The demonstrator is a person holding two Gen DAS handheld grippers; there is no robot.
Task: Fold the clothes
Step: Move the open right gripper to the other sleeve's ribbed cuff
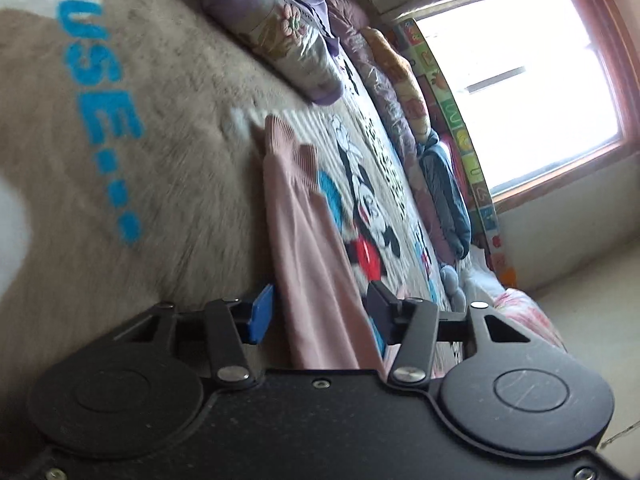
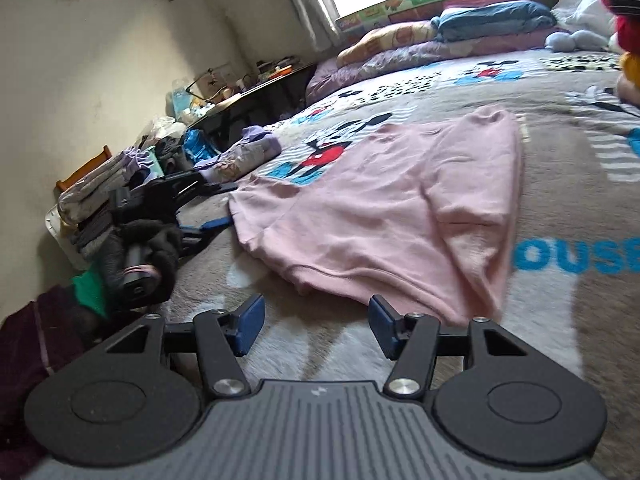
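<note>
Left gripper (image 1: 320, 316), jaws wide, straddles the pink garment (image 2: 384, 208); it should pinch one edge cleanly. Right gripper (image 2: 316, 326), jaws wide and empty, waits beside the garment's hem.

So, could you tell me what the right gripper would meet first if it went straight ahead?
Probably the near hem of the pink garment. The right gripper is open, over bare blanket, with the hem just ahead; depth is uncertain.
</note>
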